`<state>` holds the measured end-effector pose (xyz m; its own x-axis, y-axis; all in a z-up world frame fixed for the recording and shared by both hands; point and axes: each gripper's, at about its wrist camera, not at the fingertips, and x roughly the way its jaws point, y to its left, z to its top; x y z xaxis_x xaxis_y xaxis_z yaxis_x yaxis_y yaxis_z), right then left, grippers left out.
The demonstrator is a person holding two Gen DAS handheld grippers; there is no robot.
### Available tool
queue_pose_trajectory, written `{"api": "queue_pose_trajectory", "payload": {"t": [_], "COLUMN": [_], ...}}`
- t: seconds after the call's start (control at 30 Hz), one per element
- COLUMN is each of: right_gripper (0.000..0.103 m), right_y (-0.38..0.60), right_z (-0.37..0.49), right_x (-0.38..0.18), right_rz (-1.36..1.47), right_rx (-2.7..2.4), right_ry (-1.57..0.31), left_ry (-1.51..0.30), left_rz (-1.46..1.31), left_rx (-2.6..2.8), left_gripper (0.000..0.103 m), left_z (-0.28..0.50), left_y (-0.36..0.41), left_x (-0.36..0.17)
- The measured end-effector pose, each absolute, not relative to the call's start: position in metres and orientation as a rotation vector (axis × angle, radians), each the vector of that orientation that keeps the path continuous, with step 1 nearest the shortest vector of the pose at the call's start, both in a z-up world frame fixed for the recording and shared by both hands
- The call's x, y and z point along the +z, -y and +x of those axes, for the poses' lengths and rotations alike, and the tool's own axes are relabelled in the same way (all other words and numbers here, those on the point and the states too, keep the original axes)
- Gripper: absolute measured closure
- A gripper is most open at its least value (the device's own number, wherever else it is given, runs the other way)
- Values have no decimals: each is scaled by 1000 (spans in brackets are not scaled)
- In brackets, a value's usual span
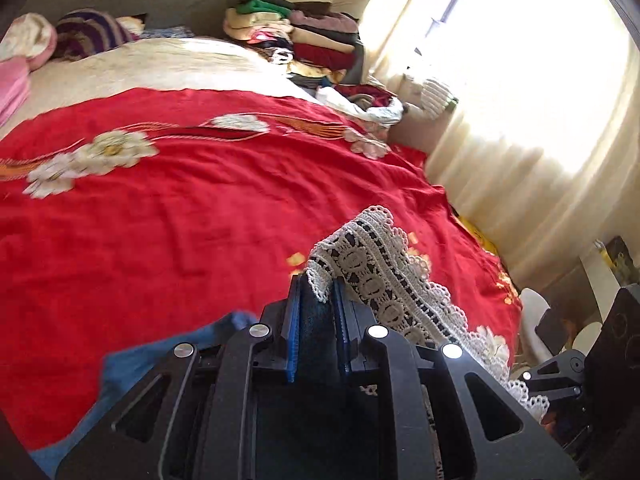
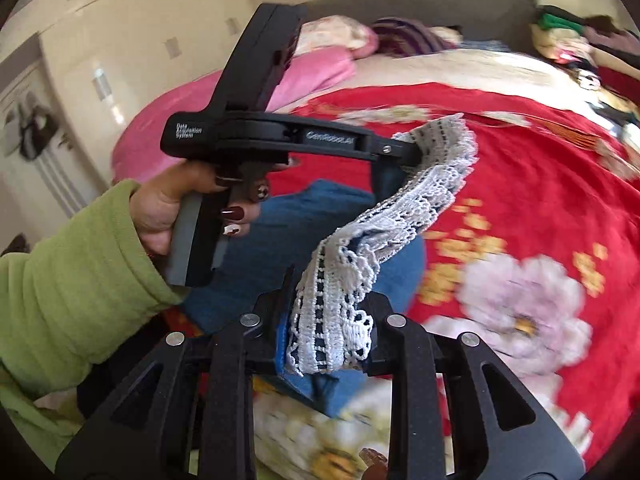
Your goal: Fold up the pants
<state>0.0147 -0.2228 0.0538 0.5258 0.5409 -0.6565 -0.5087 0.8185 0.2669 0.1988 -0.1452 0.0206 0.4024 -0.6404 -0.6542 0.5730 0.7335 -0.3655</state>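
Note:
The pants are blue denim with a white lace-trimmed hem. My left gripper is shut on the lace hem, with dark denim between its blue pads. It also shows in the right wrist view, held by a hand in a green sleeve, pinching one end of the lace. My right gripper is shut on the other end of the lace hem. The hem hangs stretched between both grippers above the red bedspread. The blue denim hangs below.
The bed has a red flowered cover and a pink blanket at its left. A pile of folded clothes sits at the bed's far corner. A bright curtained window is on the right. Pillows lie by the headboard.

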Motion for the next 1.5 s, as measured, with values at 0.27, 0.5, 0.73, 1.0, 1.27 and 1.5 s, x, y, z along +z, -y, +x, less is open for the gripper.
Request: {"api": "queue_pose_trajectory", "payload": {"t": [0.27, 0.5, 0.73, 1.0, 1.27, 1.5], "right_gripper": [85, 81, 63, 58, 58, 58], "right_y": [151, 121, 88, 142, 207, 215], "right_z": [22, 13, -4, 19, 118, 183], "right_x": [23, 26, 22, 57, 57, 14], "right_rz": [-76, -179, -211, -137, 19, 150], "right_rx": [699, 731, 881, 754, 546, 578], "right_ry": [-911, -892, -902, -811, -916, -1060], "left_ry": [-960, -877, -896, -943, -1028, -1048], "left_rz": [-261, -441, -565, -585, -612, -661], "left_rx": [-655, -578, -444, -484, -523, -526], "left_gripper": [85, 80, 73, 61, 49, 68], "left_z": [197, 187, 172, 169, 178, 184], "left_y": [72, 12, -50, -47, -24, -17], "left_x": [-25, -6, -18, -28, -44, -54]}}
